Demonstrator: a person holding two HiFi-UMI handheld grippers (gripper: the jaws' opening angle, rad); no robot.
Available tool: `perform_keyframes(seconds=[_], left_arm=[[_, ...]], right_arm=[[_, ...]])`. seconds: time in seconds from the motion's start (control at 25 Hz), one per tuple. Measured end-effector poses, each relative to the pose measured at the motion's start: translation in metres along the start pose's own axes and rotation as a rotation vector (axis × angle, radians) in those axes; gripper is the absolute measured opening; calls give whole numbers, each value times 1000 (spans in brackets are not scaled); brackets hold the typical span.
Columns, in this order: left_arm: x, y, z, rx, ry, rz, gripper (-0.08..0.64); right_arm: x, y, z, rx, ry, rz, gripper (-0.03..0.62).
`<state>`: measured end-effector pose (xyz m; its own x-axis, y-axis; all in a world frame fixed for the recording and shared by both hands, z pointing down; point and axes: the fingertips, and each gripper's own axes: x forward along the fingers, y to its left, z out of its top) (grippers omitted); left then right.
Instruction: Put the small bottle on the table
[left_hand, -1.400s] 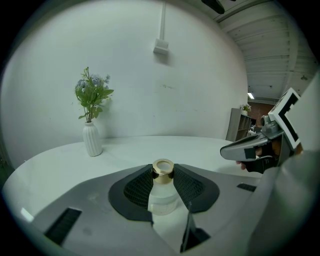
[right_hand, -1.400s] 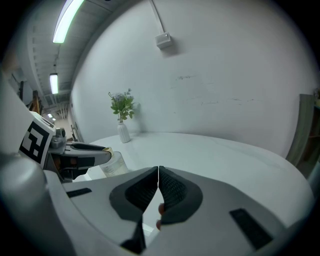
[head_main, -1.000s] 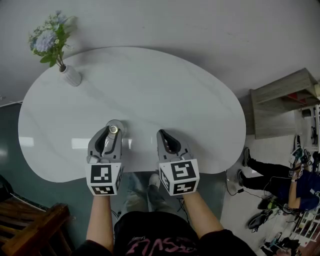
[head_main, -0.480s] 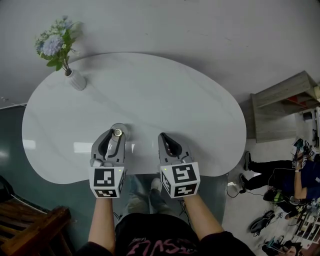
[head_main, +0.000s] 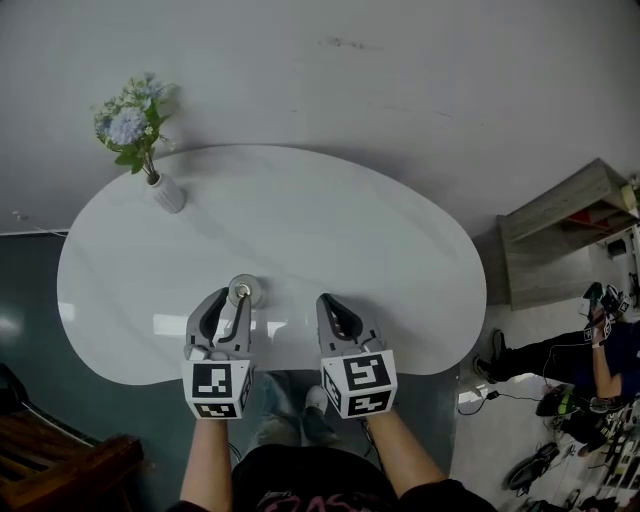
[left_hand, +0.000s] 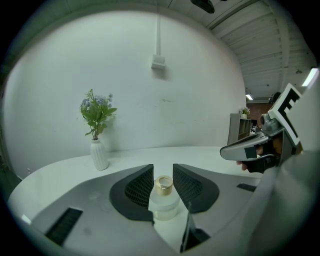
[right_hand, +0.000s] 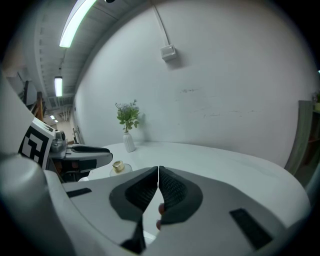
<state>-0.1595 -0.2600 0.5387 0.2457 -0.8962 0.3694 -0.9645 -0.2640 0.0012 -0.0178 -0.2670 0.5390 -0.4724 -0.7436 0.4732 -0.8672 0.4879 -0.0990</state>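
The small clear bottle (head_main: 242, 291) with a gold cap stands upright near the front edge of the white oval table (head_main: 330, 215). My left gripper (head_main: 228, 296) is shut on it. In the left gripper view the bottle (left_hand: 163, 199) sits between the two dark pads of that gripper (left_hand: 163, 175), its base at the tabletop. My right gripper (head_main: 328, 300) hovers beside it to the right, shut and holding nothing. In the right gripper view this gripper (right_hand: 158, 172) has its pads pressed together, and the bottle (right_hand: 118, 166) shows at the left.
A white vase of blue flowers (head_main: 166, 190) stands at the table's far left. A wooden shelf unit (head_main: 560, 225) is on the floor to the right, with a person (head_main: 585, 360) sitting beyond it. Dark wooden furniture (head_main: 50, 460) is at lower left.
The head view has shifted, so the table sits lower and further right in the picture. Both grippers keep nearly the same places over the table, and the bottle stays between the left jaws.
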Motion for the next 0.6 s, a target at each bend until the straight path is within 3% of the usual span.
perform_keyframes(seconds=[0.6], left_arm=[[-32,-2,28,36,-55,51,61]], right_arm=[[-29,14,27,-30,-87,26,67]])
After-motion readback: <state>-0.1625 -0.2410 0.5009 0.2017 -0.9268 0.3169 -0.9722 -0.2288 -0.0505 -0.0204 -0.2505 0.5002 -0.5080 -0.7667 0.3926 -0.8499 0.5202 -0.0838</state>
